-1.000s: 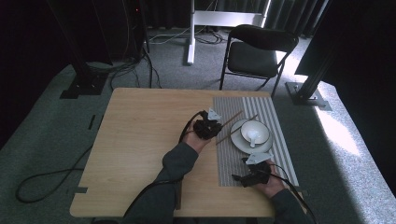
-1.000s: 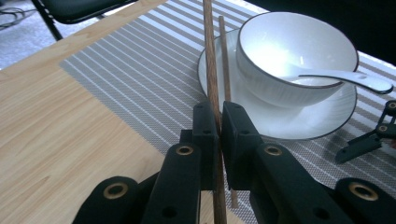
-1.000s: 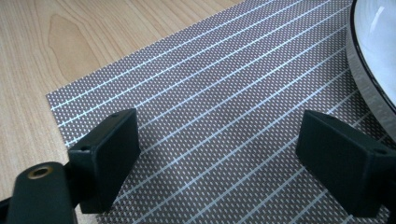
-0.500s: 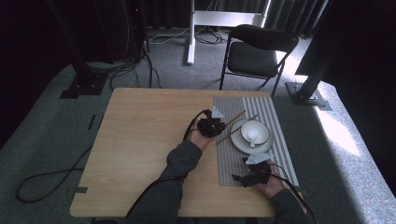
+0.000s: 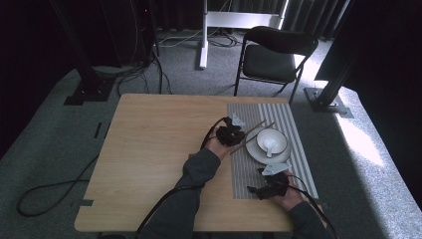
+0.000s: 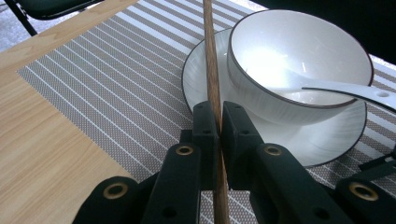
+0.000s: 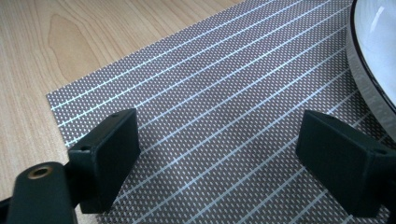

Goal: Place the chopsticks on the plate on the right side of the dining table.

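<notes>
Place setting partly laid — bowl (image 5: 271, 141) with spoon (image 6: 345, 88) already on plate (image 6: 327, 140) atop striped mat (image 5: 293, 164), chopstick (image 6: 212, 84) clamped in left gripper (image 6: 218, 123) beside plate, not yet set down — right gripper (image 7: 224, 154) wide, empty.

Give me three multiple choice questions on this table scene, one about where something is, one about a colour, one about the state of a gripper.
1. Where does the spoon lie?
A. in the bowl
B. on bare wood
C. on the chair

2. What colour is the placemat?
A. red
B. grey with pale stripes
C. green

3. How is the left gripper?
A. wide open
B. shut on a chopstick
C. shut on the plate

Answers: 1 A, its handle rests over the bowl's rim. 2 B, pale lines cross grey weave. 3 B, the stick is clamped between its jaws.
</notes>
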Demonstrator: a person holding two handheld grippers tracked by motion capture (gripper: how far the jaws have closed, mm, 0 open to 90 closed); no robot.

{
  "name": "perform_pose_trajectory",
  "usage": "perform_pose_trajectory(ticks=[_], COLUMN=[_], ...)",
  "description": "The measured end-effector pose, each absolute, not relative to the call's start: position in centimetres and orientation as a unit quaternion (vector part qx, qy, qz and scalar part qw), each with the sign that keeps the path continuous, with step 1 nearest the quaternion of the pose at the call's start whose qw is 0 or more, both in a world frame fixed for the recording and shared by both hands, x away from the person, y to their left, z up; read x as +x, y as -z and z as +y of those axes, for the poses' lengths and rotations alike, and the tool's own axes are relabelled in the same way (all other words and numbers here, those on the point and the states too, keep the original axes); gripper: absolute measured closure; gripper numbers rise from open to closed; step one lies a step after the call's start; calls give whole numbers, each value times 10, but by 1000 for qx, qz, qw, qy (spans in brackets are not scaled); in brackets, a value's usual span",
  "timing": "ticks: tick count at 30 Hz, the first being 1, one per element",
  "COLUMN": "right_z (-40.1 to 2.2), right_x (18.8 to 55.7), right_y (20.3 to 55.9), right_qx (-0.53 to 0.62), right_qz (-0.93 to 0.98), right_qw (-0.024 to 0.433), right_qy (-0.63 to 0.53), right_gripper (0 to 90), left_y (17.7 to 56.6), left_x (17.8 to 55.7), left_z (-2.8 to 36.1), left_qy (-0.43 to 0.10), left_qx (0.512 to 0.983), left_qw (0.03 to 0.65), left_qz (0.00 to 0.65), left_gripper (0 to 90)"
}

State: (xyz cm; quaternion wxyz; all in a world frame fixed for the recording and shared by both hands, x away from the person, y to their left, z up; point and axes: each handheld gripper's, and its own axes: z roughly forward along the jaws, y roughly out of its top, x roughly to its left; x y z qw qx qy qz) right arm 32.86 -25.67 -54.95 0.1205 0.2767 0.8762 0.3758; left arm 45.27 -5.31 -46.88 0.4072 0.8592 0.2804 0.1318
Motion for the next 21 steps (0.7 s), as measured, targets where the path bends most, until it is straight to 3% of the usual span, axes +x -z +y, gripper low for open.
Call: perform_pose_trajectory(ticks=[21], right_z=[-257], right_x=[329], right_y=[550], right_qx=[276], right_qz=[876], right_qw=[121], right_qy=[-376], right_gripper=[125], left_y=[472], left_x=[470], left_z=[-69], left_qy=[-129], left_qx=[864], left_qw=[404], left_qz=[271], left_gripper=[845])
